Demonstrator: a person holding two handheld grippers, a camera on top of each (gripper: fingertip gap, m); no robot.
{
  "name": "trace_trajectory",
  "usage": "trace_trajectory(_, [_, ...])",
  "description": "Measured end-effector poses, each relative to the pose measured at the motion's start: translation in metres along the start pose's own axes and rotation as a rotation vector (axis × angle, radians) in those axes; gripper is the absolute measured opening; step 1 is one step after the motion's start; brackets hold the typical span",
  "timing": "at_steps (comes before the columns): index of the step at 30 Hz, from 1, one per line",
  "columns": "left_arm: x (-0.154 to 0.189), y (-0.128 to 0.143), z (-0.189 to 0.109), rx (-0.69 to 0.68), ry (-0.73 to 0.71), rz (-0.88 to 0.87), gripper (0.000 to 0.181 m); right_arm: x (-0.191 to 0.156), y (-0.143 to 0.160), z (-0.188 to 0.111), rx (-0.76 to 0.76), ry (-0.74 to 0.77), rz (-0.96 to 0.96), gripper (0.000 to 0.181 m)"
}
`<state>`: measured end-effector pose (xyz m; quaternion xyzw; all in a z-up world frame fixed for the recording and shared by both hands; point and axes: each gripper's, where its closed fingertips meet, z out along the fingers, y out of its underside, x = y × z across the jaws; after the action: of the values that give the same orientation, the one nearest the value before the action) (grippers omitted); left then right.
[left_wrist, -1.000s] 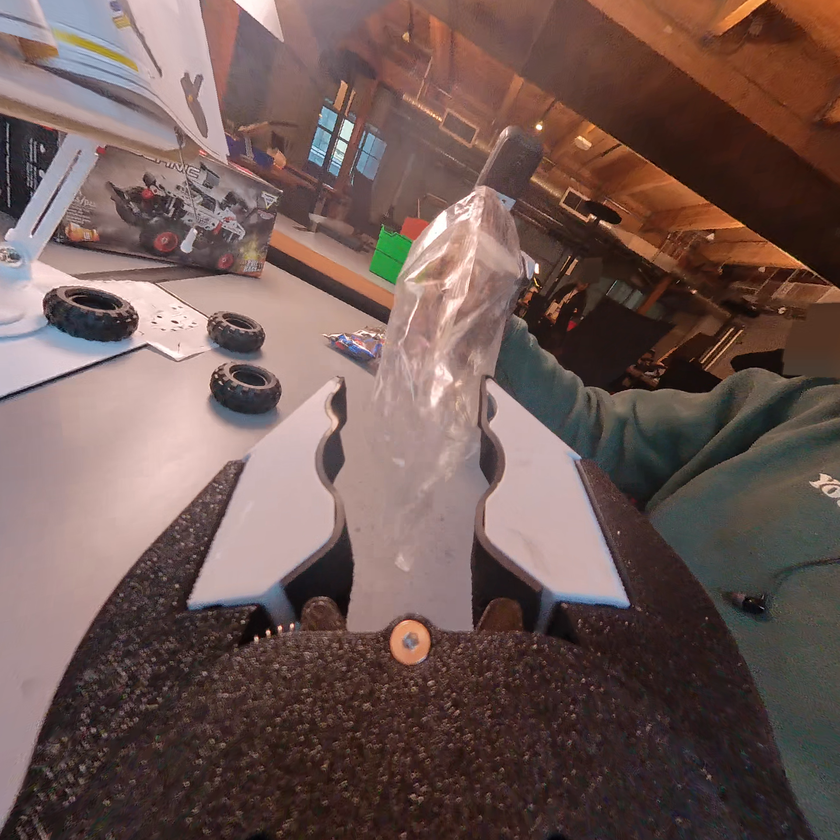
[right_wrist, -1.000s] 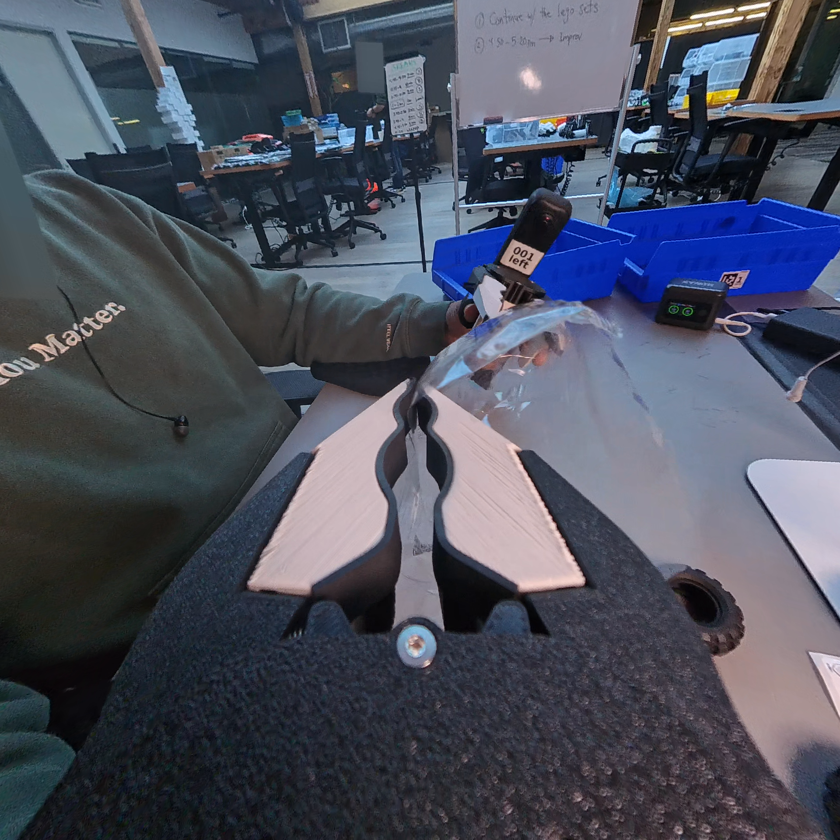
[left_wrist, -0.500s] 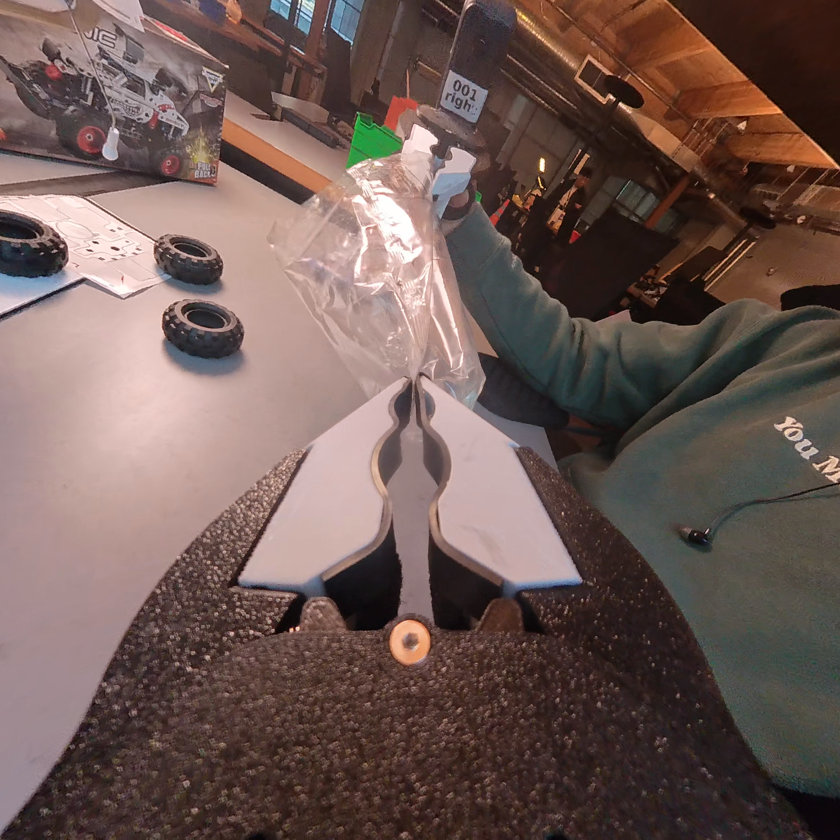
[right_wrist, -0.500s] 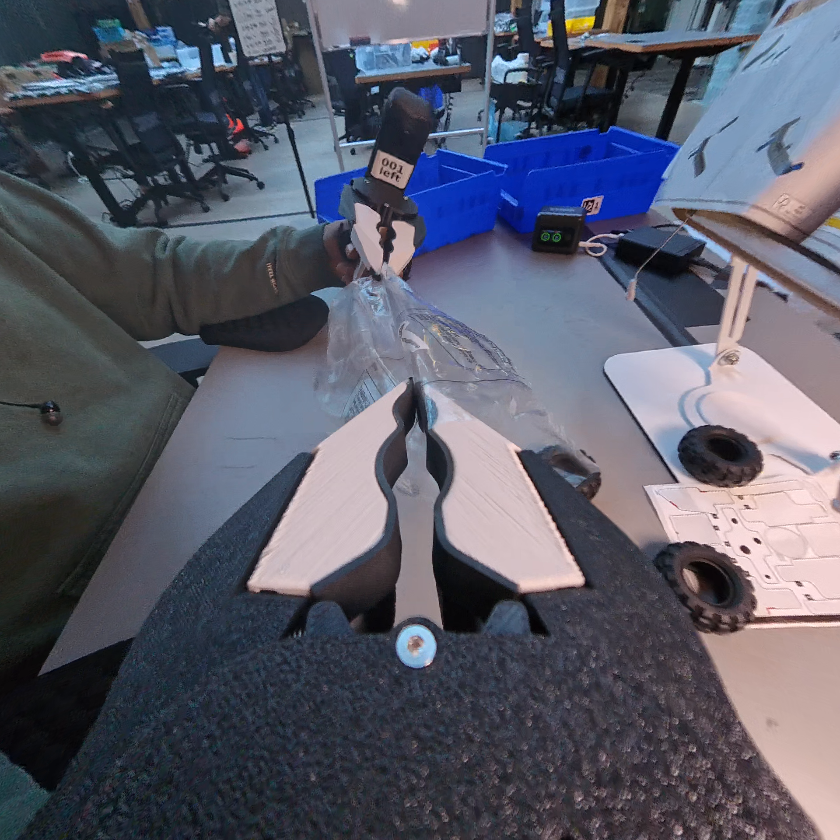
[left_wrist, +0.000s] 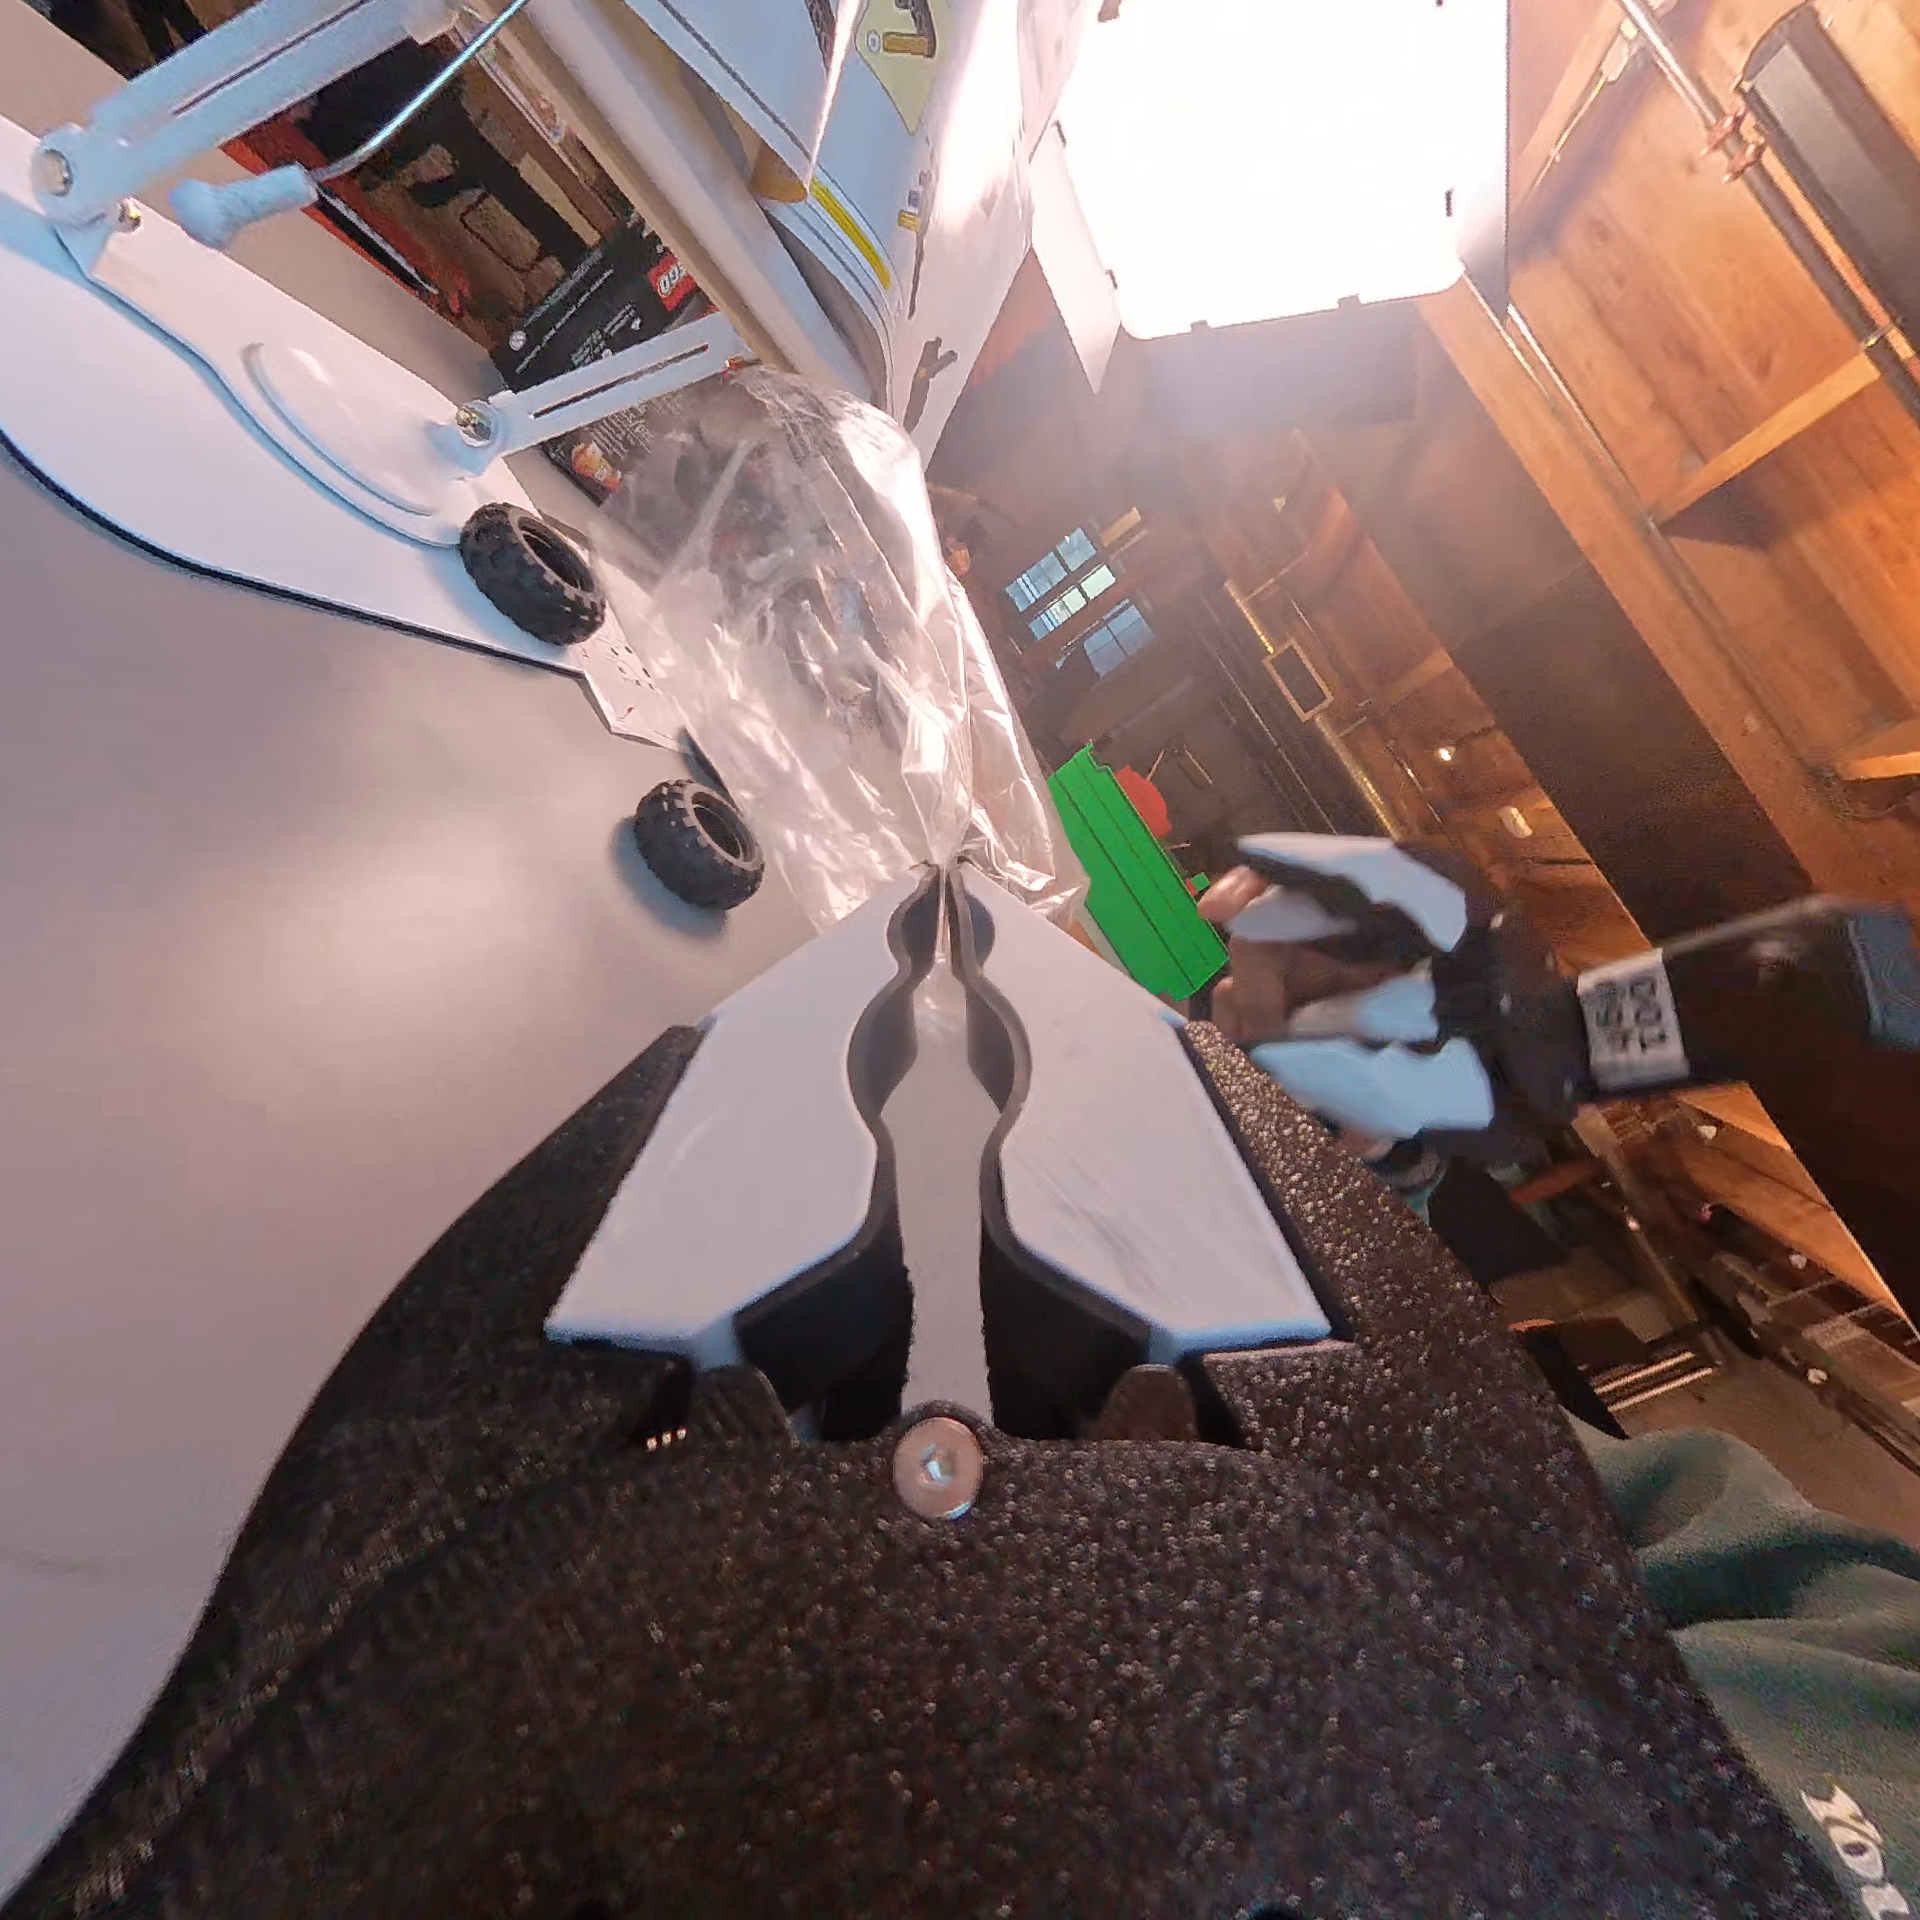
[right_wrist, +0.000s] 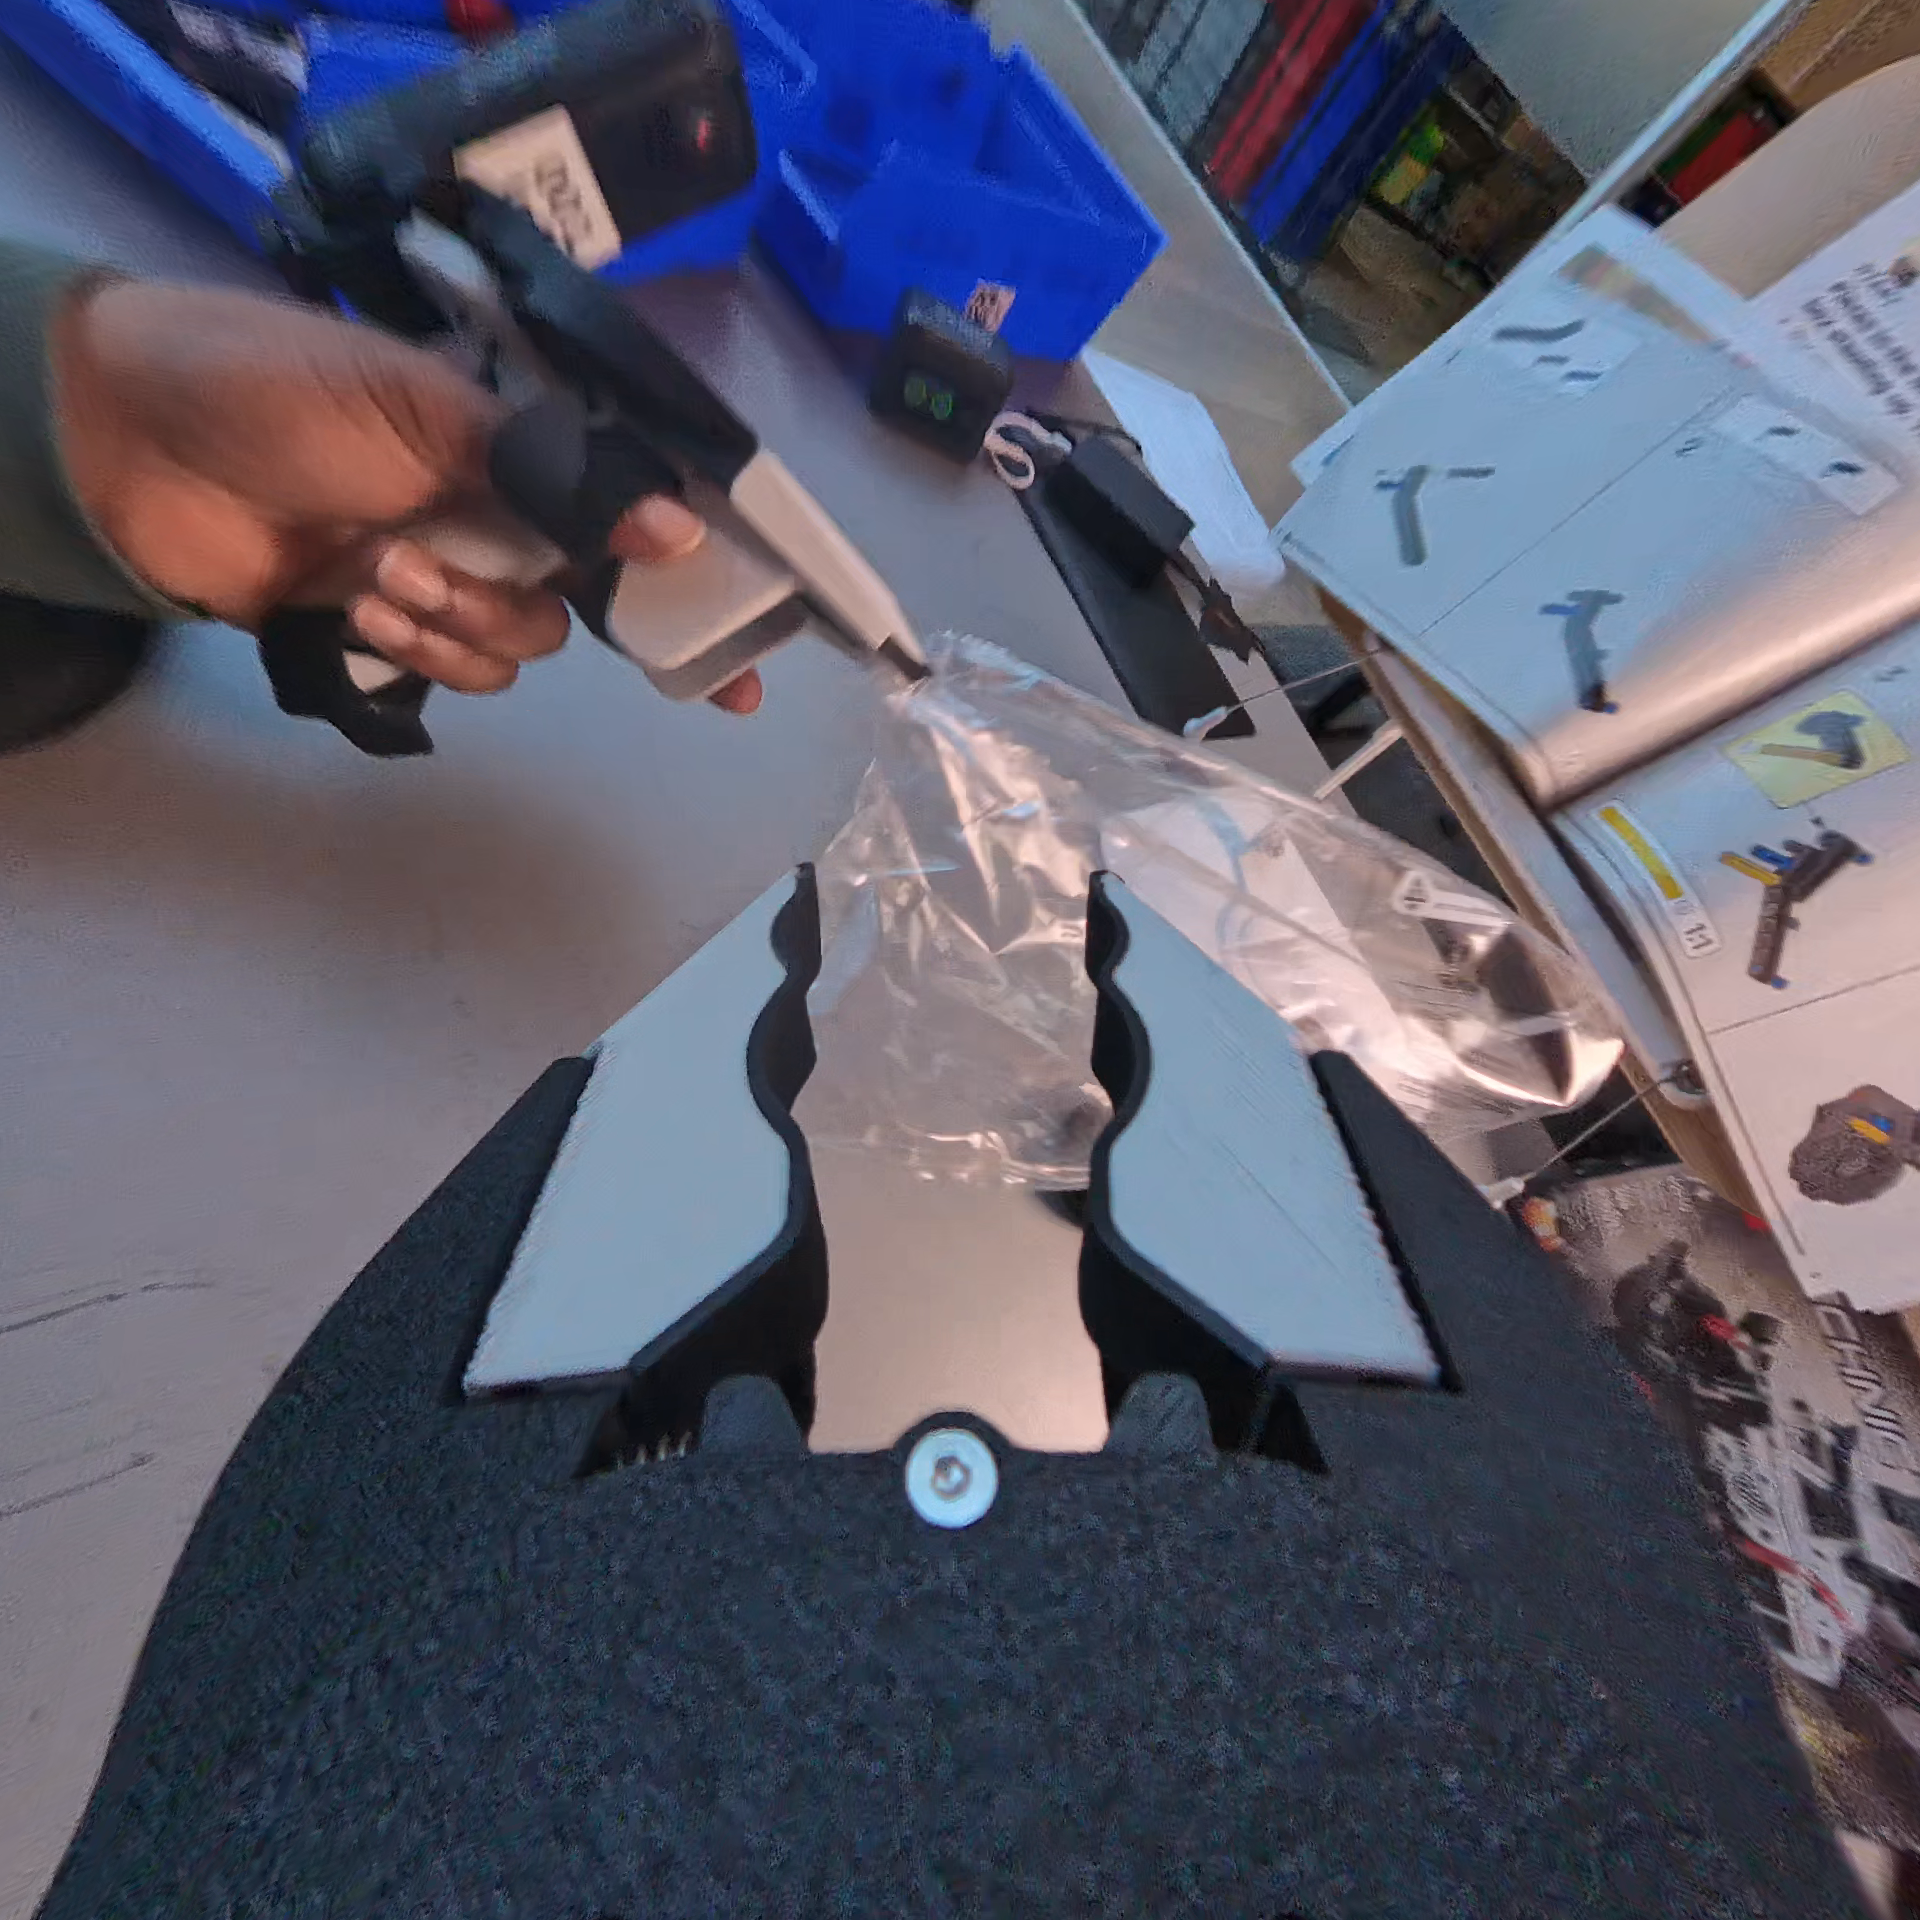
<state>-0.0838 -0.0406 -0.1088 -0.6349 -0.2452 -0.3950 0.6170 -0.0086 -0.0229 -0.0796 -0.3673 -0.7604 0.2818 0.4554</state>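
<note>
A clear plastic bag (left_wrist: 821, 665) hangs in the air over the grey table (left_wrist: 260, 935). My left gripper (left_wrist: 943, 878) is shut on one corner of it, with the film pinched between the fingertips. The right wrist view shows that gripper (right_wrist: 899, 660), held in a hand, with the bag (right_wrist: 997, 935) spreading out from its tips. My right gripper (right_wrist: 951, 894) is open; the bag lies just beyond and between its fingers, which do not grip it. In the left wrist view the right gripper (left_wrist: 1252, 961) is blurred and open, to the right of the bag.
Two black toy tyres (left_wrist: 532, 574) (left_wrist: 698, 858) lie beside a white stand base (left_wrist: 208, 416). An open instruction booklet (right_wrist: 1662, 623) sits on the stand at the right, above a toy box (right_wrist: 1766, 1455). Blue bins (right_wrist: 935, 187) and a small black device (right_wrist: 940, 374) are at the back. Tip to tip, the grippers are about 9 centimeters apart.
My left gripper shut on the bag's corner and keeps hold. My right gripper, shut on the bag before, has opened and let go. Both views have swung and tilted.
</note>
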Motion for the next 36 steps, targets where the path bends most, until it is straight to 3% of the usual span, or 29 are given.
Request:
trace_trajectory(2, [0.005,0.002,0.001,0.016,0.007,-0.016,0.001,-0.011,0.025,0.030,-0.132,0.192,-0.192,0.055])
trace_trajectory(4, [0.011,0.003,-0.001,0.026,0.017,-0.028,0.000,-0.010,0.040,0.046,-0.168,0.306,-0.328,0.053])
trace_trajectory(5, [0.012,0.001,-0.003,0.033,0.019,-0.029,0.001,-0.011,0.042,0.050,-0.148,0.323,-0.363,0.037])
trace_trajectory(6, [0.013,-0.002,-0.005,0.044,0.025,-0.035,0.000,-0.008,0.043,0.050,-0.129,0.352,-0.425,0.010])
trace_trajectory(7, [0.012,-0.005,-0.009,0.047,0.030,-0.045,0.000,-0.005,0.042,0.046,-0.104,0.393,-0.505,0.000])
trace_trajectory(12, [-0.001,-0.033,-0.044,0.095,0.023,-0.051,0.000,0.010,0.088,0.014,-0.124,0.358,-0.563,0.000])
trace_trajectory(14, [-0.001,-0.028,-0.044,0.076,0.031,-0.046,0.000,0.007,0.088,0.000,-0.060,0.361,-0.536,0.000])
trace_trajectory(16, [0.006,-0.018,-0.033,0.054,0.059,-0.061,0.000,-0.008,0.069,-0.004,0.038,0.354,-0.481,0.000])
trace_trajectory(18, [0.018,-0.010,-0.022,0.042,0.084,-0.061,0.000,-0.028,0.050,-0.001,0.107,0.354,-0.508,0.046])
trace_trajectory(20, [0.029,-0.003,-0.015,0.031,0.110,-0.065,0.000,-0.029,0.047,0.008,0.063,0.422,-0.563,0.055])
trace_trajectory(21, [0.035,0.001,-0.012,0.025,0.129,-0.073,0.000,-0.021,0.050,0.013,0.020,0.472,-0.593,0.046])
trace_trajectory(22, [0.038,0.003,-0.011,0.020,0.139,-0.074,0.000,-0.015,0.049,0.012,0.022,0.515,-0.622,0.016])
trace_trajectory(23, [0.040,0.003,-0.012,0.015,0.141,-0.065,0.000,-0.012,0.046,0.007,0.062,0.533,-0.663,0.000])
trace_trajectory(28, [0.035,0.020,-0.020,-0.140,0.136,0.008,0.000,-0.014,0.044,-0.025,0.151,0.480,-0.722,0.000])
trace_trajectory(30, [0.029,0.009,-0.029,-0.115,0.137,-0.012,0.000,-0.015,0.055,-0.031,0.164,0.451,-0.750,0.000])
trace_trajectory(33, [0.011,0.044,-0.029,-0.287,0.030,0.078,0.000,-0.023,0.072,-0.035,0.135,0.427,-0.779,0.000])
trace_trajectory(36, [0.011,0.047,-0.035,-0.328,0.070,0.047,0.000,-0.037,0.080,-0.033,0.163,0.369,-0.820,0.000])
